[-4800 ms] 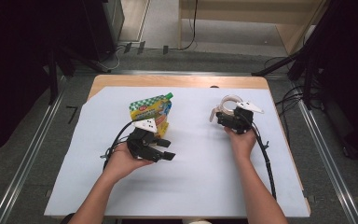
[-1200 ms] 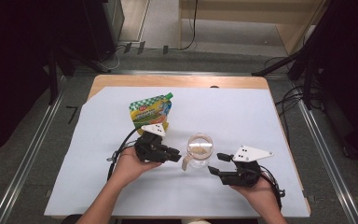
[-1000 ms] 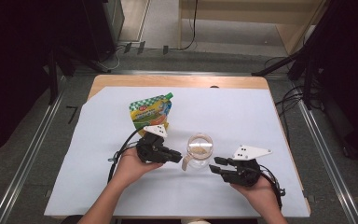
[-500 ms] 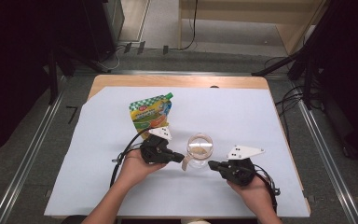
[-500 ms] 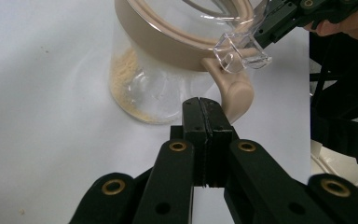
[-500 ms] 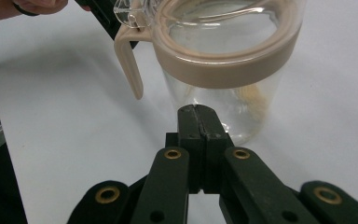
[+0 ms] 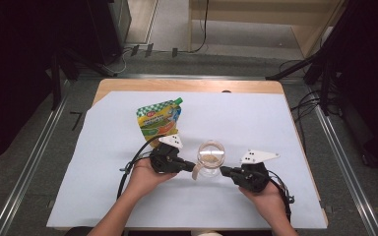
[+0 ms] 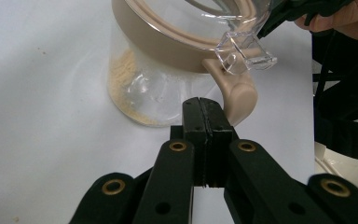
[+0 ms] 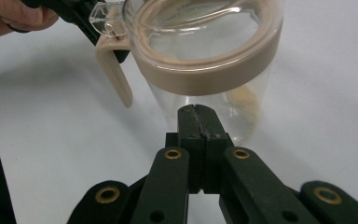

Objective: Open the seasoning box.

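Both grippers have their jaws pressed fully together with nothing between them, and they point at the jar [image 7: 211,158] from opposite sides. From above, the left gripper [image 7: 189,165] aims at the jar's tan latch [image 7: 197,171], its tips right at it, while the right gripper [image 7: 225,170] has its tips at the jar's base on the other side; contact cannot be told for either. The left gripper view brings its closed tips [image 8: 204,108] just in front of the jar [image 8: 158,79], with the tan latch [image 8: 237,93] and a clear plastic catch [image 8: 244,49] just beyond and to the side of them, and the other gripper's dark jaw and a hand at the far top corner. The right gripper view puts its shut tips [image 9: 196,119] low against the glass wall of the jar [image 9: 209,60], under the tan rim, with the latch [image 9: 114,74] hanging down on the far side beside the other gripper. Those close views show the contents: a thin layer of pale yellowish powder low in the jar, some clinging to the glass, under a clear lid in a tan ring. The high view alone shows a green pouch [image 7: 160,118] lying flat beyond the left gripper on the white-covered worktop [image 7: 256,118].
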`<action>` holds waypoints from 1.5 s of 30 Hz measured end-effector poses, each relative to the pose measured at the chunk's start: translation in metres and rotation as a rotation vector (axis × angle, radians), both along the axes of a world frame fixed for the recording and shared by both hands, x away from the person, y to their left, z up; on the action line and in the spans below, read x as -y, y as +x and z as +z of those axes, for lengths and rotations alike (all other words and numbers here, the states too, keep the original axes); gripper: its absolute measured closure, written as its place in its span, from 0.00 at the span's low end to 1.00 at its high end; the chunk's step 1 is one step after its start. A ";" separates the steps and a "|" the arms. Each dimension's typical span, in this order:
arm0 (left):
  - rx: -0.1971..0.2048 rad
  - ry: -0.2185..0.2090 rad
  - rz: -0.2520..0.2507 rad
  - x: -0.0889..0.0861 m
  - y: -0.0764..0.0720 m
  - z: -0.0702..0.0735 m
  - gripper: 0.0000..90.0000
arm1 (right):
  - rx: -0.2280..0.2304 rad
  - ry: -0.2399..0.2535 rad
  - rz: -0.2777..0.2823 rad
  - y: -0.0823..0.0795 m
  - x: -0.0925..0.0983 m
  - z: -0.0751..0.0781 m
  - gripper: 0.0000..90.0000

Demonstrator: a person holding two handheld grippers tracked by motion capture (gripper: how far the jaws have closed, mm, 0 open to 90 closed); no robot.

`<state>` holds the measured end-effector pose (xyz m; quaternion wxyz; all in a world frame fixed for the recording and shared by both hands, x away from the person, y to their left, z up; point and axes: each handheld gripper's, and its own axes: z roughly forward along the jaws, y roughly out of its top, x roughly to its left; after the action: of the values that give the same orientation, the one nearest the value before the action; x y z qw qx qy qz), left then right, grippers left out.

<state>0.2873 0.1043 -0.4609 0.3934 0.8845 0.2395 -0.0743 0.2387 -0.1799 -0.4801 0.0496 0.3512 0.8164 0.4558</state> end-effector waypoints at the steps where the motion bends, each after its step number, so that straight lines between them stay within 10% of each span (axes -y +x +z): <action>1: 0.001 0.002 -0.001 0.000 0.000 0.000 1.00 | 0.000 0.001 -0.001 0.000 0.000 0.000 1.00; 35: 0.033 0.011 -0.037 0.040 -0.019 -0.003 1.00 | 0.015 0.009 -0.071 0.013 -0.009 -0.007 1.00; 45: 0.006 -0.006 -0.046 0.026 -0.017 0.002 0.92 | 0.023 0.017 -0.064 0.004 -0.005 0.001 1.00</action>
<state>0.2705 0.0784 -0.4591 0.3951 0.8887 0.2178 -0.0813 0.2432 -0.1750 -0.4787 0.0706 0.3722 0.8002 0.4649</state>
